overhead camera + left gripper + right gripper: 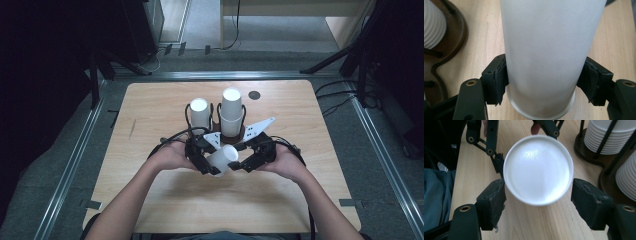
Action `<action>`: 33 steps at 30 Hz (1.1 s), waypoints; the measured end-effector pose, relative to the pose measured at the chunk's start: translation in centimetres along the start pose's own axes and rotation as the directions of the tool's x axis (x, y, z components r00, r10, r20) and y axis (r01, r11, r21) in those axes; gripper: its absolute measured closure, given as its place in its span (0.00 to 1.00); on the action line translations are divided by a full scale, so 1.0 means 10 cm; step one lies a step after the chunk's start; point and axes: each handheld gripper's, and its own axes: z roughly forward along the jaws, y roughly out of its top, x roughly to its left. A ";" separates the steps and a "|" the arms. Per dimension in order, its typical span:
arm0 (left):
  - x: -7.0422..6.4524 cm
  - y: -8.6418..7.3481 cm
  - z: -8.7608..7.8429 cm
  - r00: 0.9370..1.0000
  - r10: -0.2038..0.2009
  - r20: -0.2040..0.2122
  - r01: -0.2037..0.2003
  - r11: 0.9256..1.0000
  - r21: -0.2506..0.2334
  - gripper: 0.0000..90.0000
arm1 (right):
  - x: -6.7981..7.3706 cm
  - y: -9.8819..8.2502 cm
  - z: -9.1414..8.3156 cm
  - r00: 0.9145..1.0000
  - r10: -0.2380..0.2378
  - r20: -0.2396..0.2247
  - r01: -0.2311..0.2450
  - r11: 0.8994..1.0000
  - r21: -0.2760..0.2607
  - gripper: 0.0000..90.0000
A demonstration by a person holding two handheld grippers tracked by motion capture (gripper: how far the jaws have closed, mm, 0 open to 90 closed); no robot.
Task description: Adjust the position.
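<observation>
The left gripper (541, 82) is clamped on a white cup (222, 159), held sideways just above the table (165, 200) between both hands. The right gripper (539, 202) faces the cup's wide end with its jaws apart; its left pad may brush the rim, though I cannot be sure. If the left lets go before the right closes, the cup could drop and roll. Beyond, two cup stacks (231, 112) stand in a rack (216, 124); a careless swing could knock them.
</observation>
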 end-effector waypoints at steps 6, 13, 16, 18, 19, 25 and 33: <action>-0.02 0.01 0.03 1.000 0.014 0.022 -0.013 1.000 -0.006 0.33 | 0.03 0.05 0.07 1.000 -0.017 -0.024 0.017 1.000 0.018 0.31; -0.03 0.00 0.05 1.000 0.007 0.024 -0.006 1.000 -0.020 0.31 | 0.04 0.07 0.10 0.999 -0.027 -0.032 0.028 0.999 0.033 0.38; -0.04 -0.02 0.03 1.000 -0.024 0.010 0.025 0.998 -0.058 0.27 | 0.04 0.07 0.07 0.999 -0.025 -0.031 0.026 0.999 0.030 0.38; -0.03 -0.02 0.02 0.999 -0.043 0.002 0.043 0.996 -0.078 0.17 | 0.04 0.07 0.05 0.999 -0.020 -0.028 0.020 1.000 0.023 0.38; -0.03 -0.02 0.02 0.999 -0.046 -0.004 0.045 0.995 -0.085 0.14 | 0.03 0.07 0.03 1.000 -0.019 -0.020 0.020 1.000 0.018 0.37; 0.00 -0.06 0.01 0.997 -0.076 -0.001 0.075 0.987 -0.145 0.10 | 0.01 0.06 -0.04 1.000 -0.015 -0.002 0.015 1.000 -0.016 0.37; 0.00 -0.13 0.00 0.994 -0.106 -0.008 0.101 0.963 -0.251 0.14 | 0.01 0.07 -0.10 1.000 -0.008 -0.002 0.008 0.998 -0.062 0.37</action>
